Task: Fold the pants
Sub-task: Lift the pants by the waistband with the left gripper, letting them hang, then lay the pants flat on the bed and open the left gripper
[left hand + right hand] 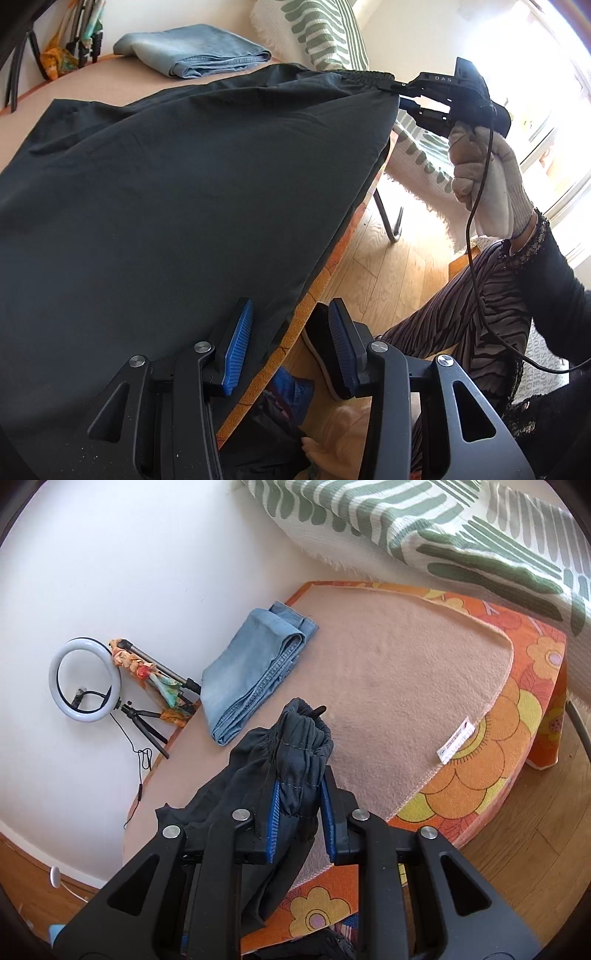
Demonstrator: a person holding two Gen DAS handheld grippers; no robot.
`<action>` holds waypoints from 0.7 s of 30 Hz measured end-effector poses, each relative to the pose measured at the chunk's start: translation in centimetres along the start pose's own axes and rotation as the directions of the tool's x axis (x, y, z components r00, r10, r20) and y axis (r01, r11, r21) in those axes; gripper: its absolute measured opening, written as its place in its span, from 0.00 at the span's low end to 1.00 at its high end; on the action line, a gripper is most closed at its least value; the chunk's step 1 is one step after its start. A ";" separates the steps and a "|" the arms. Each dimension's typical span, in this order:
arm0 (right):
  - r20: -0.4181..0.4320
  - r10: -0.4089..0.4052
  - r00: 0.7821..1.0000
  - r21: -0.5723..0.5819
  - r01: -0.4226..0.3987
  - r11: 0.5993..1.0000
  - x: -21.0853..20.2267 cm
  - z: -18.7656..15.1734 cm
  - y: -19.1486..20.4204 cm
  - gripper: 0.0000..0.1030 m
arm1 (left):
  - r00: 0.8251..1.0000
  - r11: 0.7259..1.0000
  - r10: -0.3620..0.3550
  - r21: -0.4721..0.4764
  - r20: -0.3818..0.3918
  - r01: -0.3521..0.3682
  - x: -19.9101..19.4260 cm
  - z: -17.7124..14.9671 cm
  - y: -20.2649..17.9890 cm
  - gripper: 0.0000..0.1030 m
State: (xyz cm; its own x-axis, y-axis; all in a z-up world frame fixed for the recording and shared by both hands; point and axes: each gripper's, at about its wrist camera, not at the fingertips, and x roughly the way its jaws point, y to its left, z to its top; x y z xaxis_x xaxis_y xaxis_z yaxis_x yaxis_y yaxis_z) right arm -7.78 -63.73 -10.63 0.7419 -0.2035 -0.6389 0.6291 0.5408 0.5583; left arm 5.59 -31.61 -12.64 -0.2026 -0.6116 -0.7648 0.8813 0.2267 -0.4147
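Note:
Black pants (177, 177) lie spread over the table, one side hanging past its near edge. My right gripper (299, 801) is shut on the gathered elastic waistband (303, 746) and holds it lifted above the table; it also shows in the left wrist view (397, 94) at the far right corner of the pants. My left gripper (291, 347) is open, its blue pads (238, 347) straddling the pants' near edge by the table edge, with nothing gripped.
Folded blue jeans (192, 50) (255, 672) lie at the table's far side. The table has a beige felt top (388, 672) and orange floral cloth (480, 760). A green-patterned throw covers a chair (321, 29). A ring light (85, 679) leans on the wall.

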 end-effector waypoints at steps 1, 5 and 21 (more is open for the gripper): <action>-0.017 -0.039 0.999 0.001 0.039 0.999 0.6 -0.1 -0.4 0.20 | 1.000 1.000 -0.008 -0.012 0.004 0.008 -0.1 0.0 0.1 0.40; -0.119 -0.149 0.982 0.020 0.153 0.988 3.6 -1.4 -2.7 0.20 | 1.000 1.000 -0.016 -0.012 0.003 0.016 -0.2 -0.2 0.0 0.40; -0.001 -0.094 0.996 -0.275 0.091 0.957 1.6 -0.1 7.1 0.46 | 0.948 0.967 0.167 -0.231 0.271 -0.104 -11.3 -1.2 4.7 0.53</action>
State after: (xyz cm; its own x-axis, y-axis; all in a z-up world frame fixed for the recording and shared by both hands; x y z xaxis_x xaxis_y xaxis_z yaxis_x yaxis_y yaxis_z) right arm -2.11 -60.12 -7.77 0.6789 -0.2528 -0.6893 0.6057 0.7235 0.3312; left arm 11.51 -22.74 -6.50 0.0709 -0.7473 -0.6607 0.7749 0.4584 -0.4353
